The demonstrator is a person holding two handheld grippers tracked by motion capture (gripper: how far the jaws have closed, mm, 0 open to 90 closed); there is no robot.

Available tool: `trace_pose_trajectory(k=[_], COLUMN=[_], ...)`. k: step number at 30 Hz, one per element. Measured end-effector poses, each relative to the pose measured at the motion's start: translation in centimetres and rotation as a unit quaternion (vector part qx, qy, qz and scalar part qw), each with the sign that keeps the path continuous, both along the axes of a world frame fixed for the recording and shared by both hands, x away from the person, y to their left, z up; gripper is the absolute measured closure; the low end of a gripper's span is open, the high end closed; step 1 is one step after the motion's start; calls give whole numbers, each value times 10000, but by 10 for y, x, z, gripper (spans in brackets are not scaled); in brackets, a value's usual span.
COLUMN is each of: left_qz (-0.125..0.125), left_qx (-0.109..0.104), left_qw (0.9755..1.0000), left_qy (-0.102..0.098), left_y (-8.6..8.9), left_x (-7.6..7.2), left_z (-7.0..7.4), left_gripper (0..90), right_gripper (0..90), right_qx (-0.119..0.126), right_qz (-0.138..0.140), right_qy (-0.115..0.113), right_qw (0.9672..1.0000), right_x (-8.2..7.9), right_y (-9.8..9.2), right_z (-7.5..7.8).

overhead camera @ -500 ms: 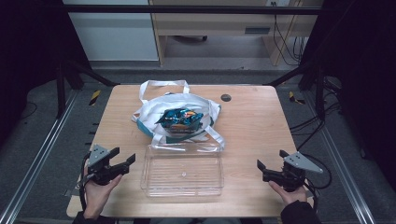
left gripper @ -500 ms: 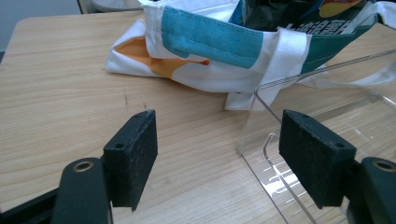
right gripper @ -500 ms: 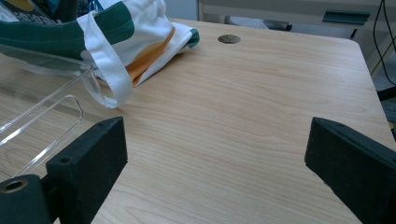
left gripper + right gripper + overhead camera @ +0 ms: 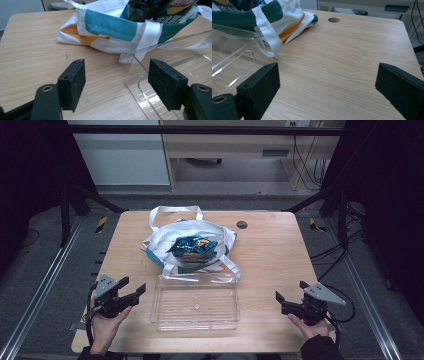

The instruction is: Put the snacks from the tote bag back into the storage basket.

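Note:
A white tote bag [image 4: 187, 242] with teal and orange patches lies open at the table's middle, a blue snack packet [image 4: 192, 246] showing in its mouth. A clear plastic bin [image 4: 195, 302] sits just in front of it, with nothing large inside. My left gripper [image 4: 132, 287] is held open at the front left, aimed at the bin's left corner [image 4: 135, 75] and the tote bag [image 4: 110, 27]. My right gripper [image 4: 289, 292] rests open at the front right, over bare wood, with the tote bag [image 4: 284, 20] and the bin's edge [image 4: 234, 62] off to its left.
The wooden table [image 4: 280, 250] has a round dark grommet [image 4: 242, 224] near its far edge. Bare wood lies right of the bag and between the bin and each hand. Black frame legs and cables stand around the table.

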State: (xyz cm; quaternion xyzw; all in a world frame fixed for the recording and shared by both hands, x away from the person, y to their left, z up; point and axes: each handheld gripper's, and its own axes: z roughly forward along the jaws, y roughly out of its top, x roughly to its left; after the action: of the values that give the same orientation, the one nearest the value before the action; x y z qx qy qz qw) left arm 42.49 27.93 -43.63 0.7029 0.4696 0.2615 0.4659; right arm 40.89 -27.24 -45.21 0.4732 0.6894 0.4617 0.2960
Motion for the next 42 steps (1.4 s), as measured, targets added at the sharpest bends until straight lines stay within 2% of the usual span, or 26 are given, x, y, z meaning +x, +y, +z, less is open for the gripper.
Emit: trace_pose_trajectory(k=[14, 25, 32, 34, 42], left_qz=[-37, -175, -251, -261, -243], left_qx=[-167, -133, -114, -121, -111], left_qw=[9997, 9994, 9992, 9991, 9989], left_qy=[-158, -276, -284, -296, -378], left_y=[-11, -23, -30, -31, -33], left_x=[-1, -1, 3, 4, 9], left_z=[11, 21, 25, 26, 33], left_gripper=[322, 334, 341, 341, 345], right_gripper=[60, 60, 58, 58, 57], right_qx=[-1, -48, -48, 15, -11], right_qz=[-10, -3, -25, -28, -6], right_qy=[44, 44, 39, 77, 14], right_qw=[10000, 10000, 10000, 10000, 10000], right_x=[1, 1, 2, 2, 2], right_y=[-1, 0, -1, -1, 0], right_z=[-1, -1, -1, -1, 0])
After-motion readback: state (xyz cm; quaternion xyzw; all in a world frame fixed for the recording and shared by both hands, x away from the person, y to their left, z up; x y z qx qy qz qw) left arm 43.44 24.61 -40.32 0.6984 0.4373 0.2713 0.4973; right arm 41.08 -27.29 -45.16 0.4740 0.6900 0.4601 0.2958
